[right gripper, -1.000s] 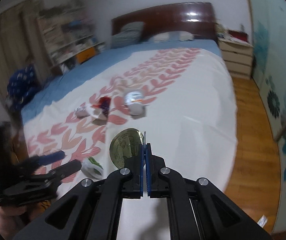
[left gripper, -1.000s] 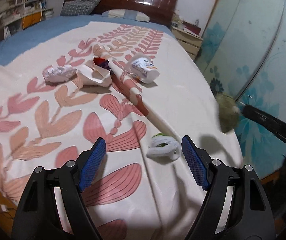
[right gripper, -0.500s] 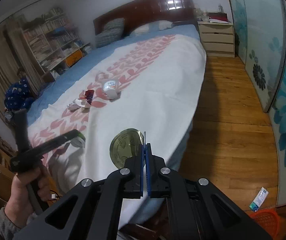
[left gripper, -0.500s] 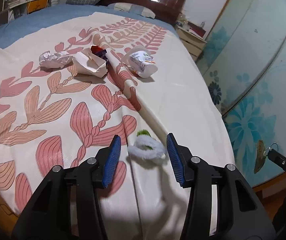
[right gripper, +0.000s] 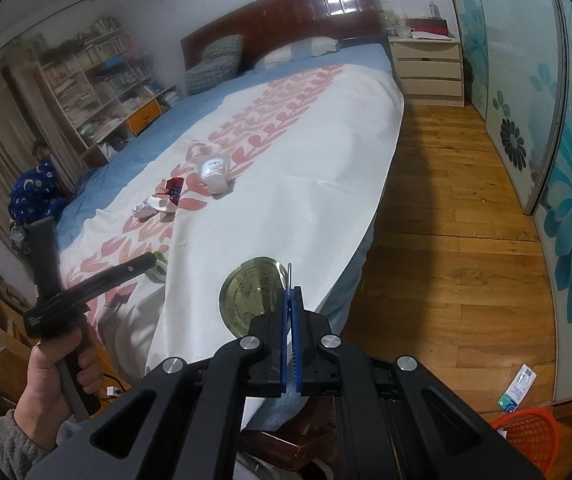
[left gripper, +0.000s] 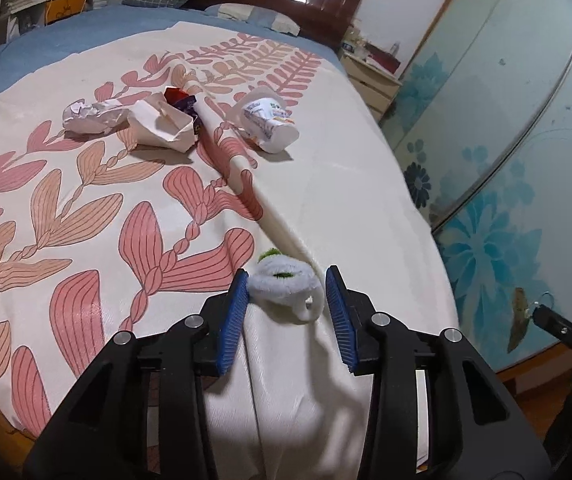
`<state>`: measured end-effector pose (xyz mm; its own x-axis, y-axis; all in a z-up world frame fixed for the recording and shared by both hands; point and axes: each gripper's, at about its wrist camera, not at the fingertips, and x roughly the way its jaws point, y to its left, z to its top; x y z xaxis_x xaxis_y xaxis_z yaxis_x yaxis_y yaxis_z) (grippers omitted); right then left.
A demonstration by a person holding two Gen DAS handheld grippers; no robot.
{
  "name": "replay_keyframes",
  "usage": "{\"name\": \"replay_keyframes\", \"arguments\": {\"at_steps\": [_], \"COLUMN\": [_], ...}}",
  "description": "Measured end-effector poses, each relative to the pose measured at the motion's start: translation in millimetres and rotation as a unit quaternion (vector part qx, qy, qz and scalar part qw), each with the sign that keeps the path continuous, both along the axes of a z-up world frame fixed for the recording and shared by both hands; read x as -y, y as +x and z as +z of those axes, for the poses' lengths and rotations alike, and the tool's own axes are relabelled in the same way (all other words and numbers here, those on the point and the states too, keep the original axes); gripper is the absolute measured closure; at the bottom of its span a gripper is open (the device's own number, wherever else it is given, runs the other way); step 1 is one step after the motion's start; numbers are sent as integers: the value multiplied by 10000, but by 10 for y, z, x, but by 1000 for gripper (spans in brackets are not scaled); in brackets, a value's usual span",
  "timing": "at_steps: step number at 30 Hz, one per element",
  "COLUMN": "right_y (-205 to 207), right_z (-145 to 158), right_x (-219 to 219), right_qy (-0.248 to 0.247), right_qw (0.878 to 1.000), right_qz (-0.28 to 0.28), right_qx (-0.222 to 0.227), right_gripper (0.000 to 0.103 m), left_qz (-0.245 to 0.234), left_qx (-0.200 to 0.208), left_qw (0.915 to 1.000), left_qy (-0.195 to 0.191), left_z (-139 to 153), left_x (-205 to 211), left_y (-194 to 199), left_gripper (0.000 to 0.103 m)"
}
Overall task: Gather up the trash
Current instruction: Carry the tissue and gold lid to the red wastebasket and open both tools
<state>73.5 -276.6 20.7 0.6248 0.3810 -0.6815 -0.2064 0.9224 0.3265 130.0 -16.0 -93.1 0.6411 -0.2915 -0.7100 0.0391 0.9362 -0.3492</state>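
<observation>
A wide bed (left gripper: 346,184) under a cream cover printed with pink leaf fronds fills the room, the surface where the rubbish lies scattered; a wooden floor (right gripper: 446,208) runs along its far side, and an orange basket (right gripper: 526,434) sits at the floor's near corner, probably the place the trash is bound for. Mid-bed, a loose cluster waits its turn: a tipped white yoghurt cup (left gripper: 272,124), a crumpled cream carton (left gripper: 164,124), a ball of paper (left gripper: 86,114) and a red-and-purple wrapper (left gripper: 180,98), lying close together and well apart from the piece now being collected. That piece, a fuzzy white pipe-cleaner coil (left gripper: 284,288) with a green tuft showing through its loops, rests on the cover at the bed's near end. The left gripper (left gripper: 286,304), held in a person's hand (right gripper: 62,364), straddles it from the foot of the bed; its blue jaws have just been closing around the coil, one pad touching the fluff, the other just short of the loop, so the grip does not yet look firm. The right gripper (right gripper: 291,300) hangs off the bed's edge over the floor, clamped tight on the rim of a round gold tin lid (right gripper: 252,296), a thin disc held edge-on because only its rim offers a hold.
</observation>
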Motion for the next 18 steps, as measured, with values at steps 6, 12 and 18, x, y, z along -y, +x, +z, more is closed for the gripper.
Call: {"name": "replay_keyframes", "arguments": {"at_steps": [6,12,18], "right_y": [-71,-211,-523], "right_z": [66,316,836], "right_x": [102,389,1095], "right_qy": [58,166,138], "right_qw": [10000,9994,9960], "right_qz": [-70,-148,-425], "right_qx": [28,269,771], "right_gripper": [99,99,99], "left_qz": [199,379,196], "left_qx": [39,527,1199], "left_qw": [9998,9979,9926], "left_qy": [-76,-3,-46], "left_z": [83,400,935], "left_x": [-48,-71,139], "left_y": [-117,-426,-765], "left_gripper": [76,76,76]}}
